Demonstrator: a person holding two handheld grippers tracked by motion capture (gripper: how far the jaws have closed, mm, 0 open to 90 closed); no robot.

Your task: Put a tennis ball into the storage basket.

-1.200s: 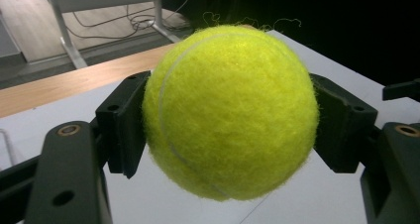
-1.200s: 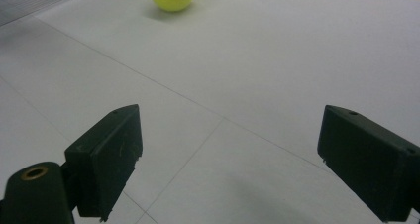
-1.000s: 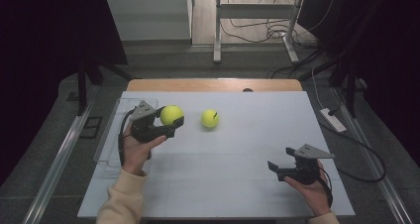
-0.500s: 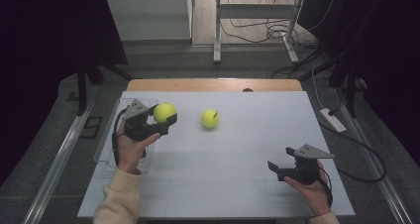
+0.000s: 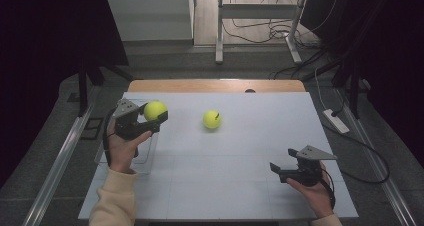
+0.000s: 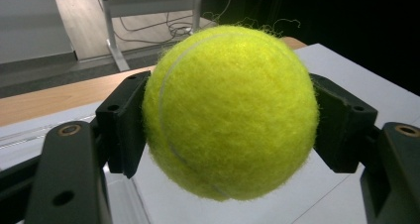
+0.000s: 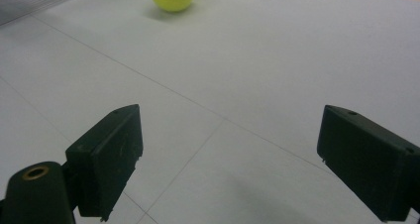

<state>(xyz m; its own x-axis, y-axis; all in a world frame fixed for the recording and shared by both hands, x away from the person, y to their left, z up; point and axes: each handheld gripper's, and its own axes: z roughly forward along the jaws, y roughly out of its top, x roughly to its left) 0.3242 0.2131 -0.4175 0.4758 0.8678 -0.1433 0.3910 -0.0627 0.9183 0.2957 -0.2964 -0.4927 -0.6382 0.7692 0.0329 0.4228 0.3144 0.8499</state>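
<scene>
My left gripper (image 5: 150,120) clamps a tennis ball (image 6: 230,112); its view shows both pads pressing. The high view adds my right gripper (image 5: 276,170), jaws apart, and a second ball (image 5: 212,119).

Held ball: a fuzzy yellow-green tennis ball (image 5: 155,110) with a thin pale curved seam.
Held ball, state: pinched between the two black jaws of the left hand-held gripper (image 5: 150,117), one pad pressing on each side.
Held ball, place: up in the air, over the far left part of the white table (image 5: 240,186).
Other ball: the same kind of tennis ball (image 5: 212,119), lying alone on the table near the middle, well apart from the held one.
</scene>
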